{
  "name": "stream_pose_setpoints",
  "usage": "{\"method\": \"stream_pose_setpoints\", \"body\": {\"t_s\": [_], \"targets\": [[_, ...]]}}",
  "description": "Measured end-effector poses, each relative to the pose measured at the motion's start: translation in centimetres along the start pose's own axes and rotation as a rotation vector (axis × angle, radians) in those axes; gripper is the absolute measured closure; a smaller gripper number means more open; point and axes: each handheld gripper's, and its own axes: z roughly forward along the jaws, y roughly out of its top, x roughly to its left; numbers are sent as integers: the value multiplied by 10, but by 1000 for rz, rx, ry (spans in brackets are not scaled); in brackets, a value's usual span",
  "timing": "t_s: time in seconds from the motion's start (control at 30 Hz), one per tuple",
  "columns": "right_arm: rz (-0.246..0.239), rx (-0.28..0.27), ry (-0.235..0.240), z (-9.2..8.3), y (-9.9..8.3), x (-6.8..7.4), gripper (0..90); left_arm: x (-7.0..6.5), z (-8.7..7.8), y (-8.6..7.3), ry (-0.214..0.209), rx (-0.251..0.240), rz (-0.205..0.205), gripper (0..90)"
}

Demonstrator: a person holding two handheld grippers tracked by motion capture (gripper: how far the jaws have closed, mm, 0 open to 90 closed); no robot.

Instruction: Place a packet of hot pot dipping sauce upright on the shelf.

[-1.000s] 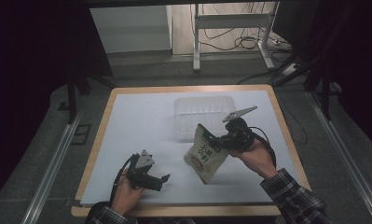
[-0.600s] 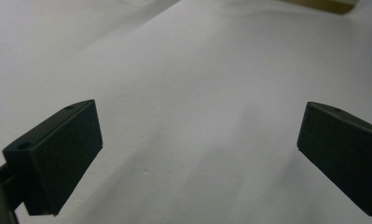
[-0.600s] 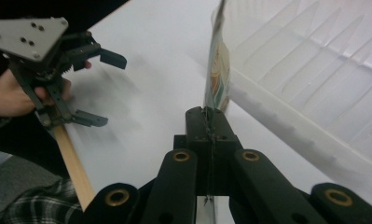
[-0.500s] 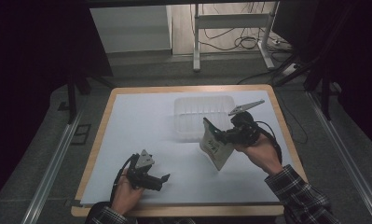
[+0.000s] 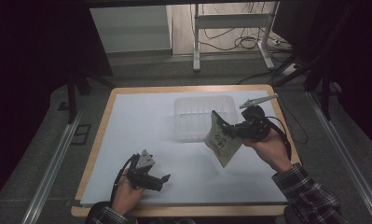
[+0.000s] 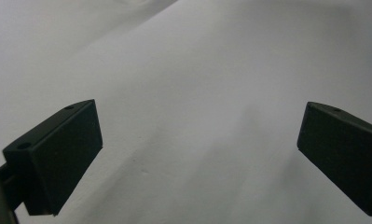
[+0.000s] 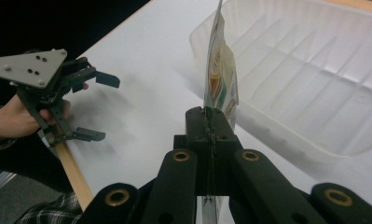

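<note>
A flat printed packet [image 5: 222, 138], green and cream, hangs in the air beside the clear plastic tray [image 5: 193, 125]. My right gripper [image 5: 231, 131] is shut on its edge, and in the right gripper view the packet [image 7: 219, 79] stands on edge above the closed jaws [image 7: 210, 125], next to the tray [image 7: 314, 74]. My left gripper [image 5: 161, 179] rests low over the white sheet near the front left, its jaws wide apart with nothing between them. In the left gripper view both black fingers [image 6: 58, 154] frame bare white sheet.
The white sheet [image 5: 151, 126] covers a wooden table [image 5: 106, 112] with a bare rim. The ribbed tray holds nothing. Dark floor, metal rails and a table frame with cables lie beyond the far edge. In the right gripper view the left hand and its gripper [image 7: 88, 105] show at the table's edge.
The right hand has lifted the packet and carried it toward the tray, turning it more upright. The left gripper has kept still.
</note>
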Motion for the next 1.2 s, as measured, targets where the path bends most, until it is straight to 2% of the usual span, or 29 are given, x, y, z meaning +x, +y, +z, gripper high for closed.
{"method": "stream_pose_setpoints", "body": {"t_s": [0.2,0.6,0.77,1.2], "targets": [[30,-22,-26,-11,6,-6,891,0,0,0,0,1,1,0],[124,-92,-43,-23,24,-16,891,0,1,1,-1,5,8,0],[167,-117,-64,-22,33,-21,891,0,1,1,-2,5,9,0],[237,-155,-116,-6,52,-39,890,-1,1,1,-2,6,10,0]]}}
